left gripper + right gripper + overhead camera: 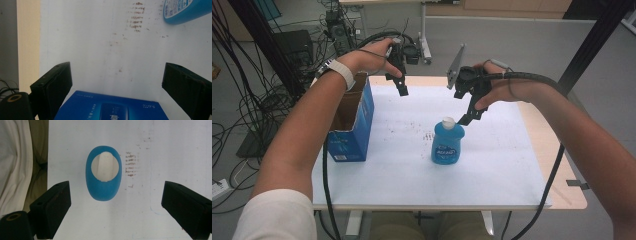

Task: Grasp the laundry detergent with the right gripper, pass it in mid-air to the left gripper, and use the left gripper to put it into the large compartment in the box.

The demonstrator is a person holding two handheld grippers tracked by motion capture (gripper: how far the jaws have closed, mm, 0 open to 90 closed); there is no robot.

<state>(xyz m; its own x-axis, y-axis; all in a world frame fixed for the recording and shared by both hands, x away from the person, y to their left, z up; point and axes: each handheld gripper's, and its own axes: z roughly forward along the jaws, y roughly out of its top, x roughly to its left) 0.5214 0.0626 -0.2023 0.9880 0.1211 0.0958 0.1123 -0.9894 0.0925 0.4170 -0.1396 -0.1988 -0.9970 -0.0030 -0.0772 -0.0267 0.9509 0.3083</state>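
A blue dish-soap bottle [447, 145] with a white cap stands upright on the white sheet near the table's middle. My right gripper [472, 116] hangs just above and behind its cap, jaws open and holding nothing. In the right gripper view the bottle [103, 173] is seen from above, ahead of the open right gripper [116, 202] and between the lines of its jaws. My left gripper [398, 86] is held open in the air at the back left, next to an open blue carton [354, 125]. The left gripper view looks down between the open left gripper [116, 82] jaws at the carton's blue side [110, 107] and the bottle [178, 11].
The white sheet [412, 170] covers most of the wooden table [557, 150], with brown smudges [427, 135] left of the bottle. Cables [242, 115] and black equipment crowd the floor at the left. A black post [592, 45] slants at the back right.
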